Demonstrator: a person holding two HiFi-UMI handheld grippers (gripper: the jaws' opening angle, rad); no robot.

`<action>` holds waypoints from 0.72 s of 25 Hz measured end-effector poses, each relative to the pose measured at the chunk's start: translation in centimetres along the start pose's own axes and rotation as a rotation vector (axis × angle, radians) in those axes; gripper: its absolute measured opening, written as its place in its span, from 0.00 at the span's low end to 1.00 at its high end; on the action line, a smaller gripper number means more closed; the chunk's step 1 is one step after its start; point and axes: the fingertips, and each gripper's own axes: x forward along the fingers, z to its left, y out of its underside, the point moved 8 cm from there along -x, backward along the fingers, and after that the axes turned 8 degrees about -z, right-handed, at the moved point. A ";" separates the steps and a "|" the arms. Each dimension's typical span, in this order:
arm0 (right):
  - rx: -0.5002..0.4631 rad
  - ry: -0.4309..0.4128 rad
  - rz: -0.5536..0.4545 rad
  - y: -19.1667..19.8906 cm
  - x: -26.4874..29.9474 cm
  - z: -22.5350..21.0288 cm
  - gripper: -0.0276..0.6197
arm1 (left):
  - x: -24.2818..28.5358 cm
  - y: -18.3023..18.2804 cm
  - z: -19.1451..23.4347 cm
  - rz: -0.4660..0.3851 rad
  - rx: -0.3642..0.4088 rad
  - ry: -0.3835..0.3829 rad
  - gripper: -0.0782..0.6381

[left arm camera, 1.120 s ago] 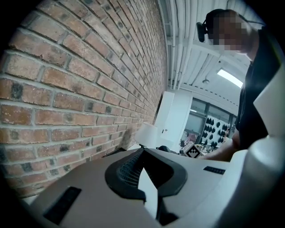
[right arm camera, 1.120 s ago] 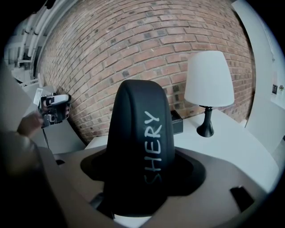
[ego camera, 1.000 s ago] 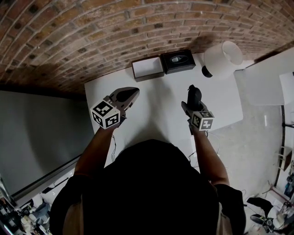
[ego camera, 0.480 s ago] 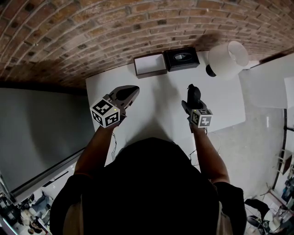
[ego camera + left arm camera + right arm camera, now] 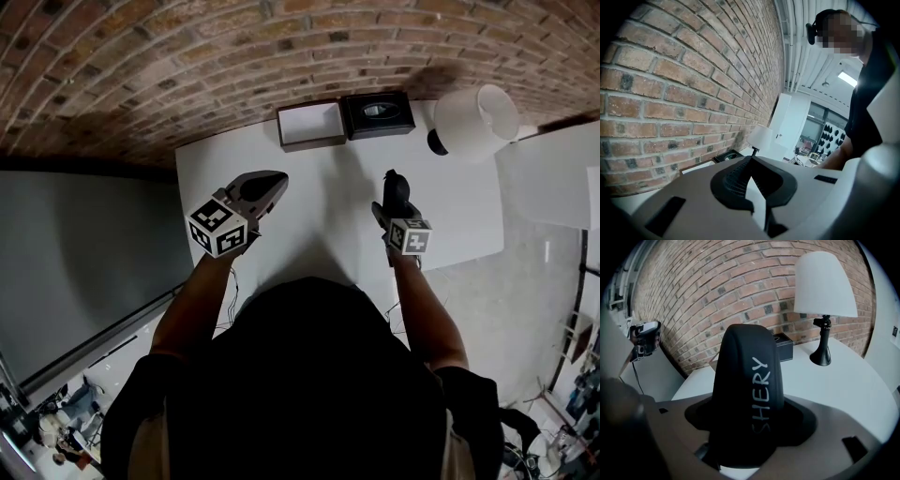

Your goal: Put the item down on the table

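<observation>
The right gripper (image 5: 390, 212) is clamped on the task's item, a black rounded-top item (image 5: 744, 394); its two jaws are pressed against the item's sides, with the lower part seated between the dark pads. White lettering reading "SHERY" is printed lengthwise along the item's face. The item is held with its rounded end pointing away from the person, over the near right part of the white table (image 5: 323, 192); contact with the tabletop cannot be determined. The left gripper (image 5: 271, 182) is held over the table's left side, its jaws are brought together at the tips, and nothing is gripped between them. Along the far edge, against the brick wall (image 5: 187, 66), a white-lined open box (image 5: 311, 125) and a black box (image 5: 377, 112) are set side by side. A lamp (image 5: 473, 122) with a white shade is placed at the far right corner.
</observation>
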 end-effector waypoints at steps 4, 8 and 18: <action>-0.040 0.011 0.031 1.4 1.1 -0.8 0.59 | 0.1 0.2 0.1 0.007 -0.004 -0.009 0.13; -0.049 0.029 0.063 3.1 1.9 -2.1 0.58 | -0.1 0.5 0.1 0.016 -0.007 -0.017 0.13; -0.066 0.031 0.080 5.2 4.0 -3.3 0.59 | 0.2 1.1 -0.2 0.037 -0.018 -0.020 0.13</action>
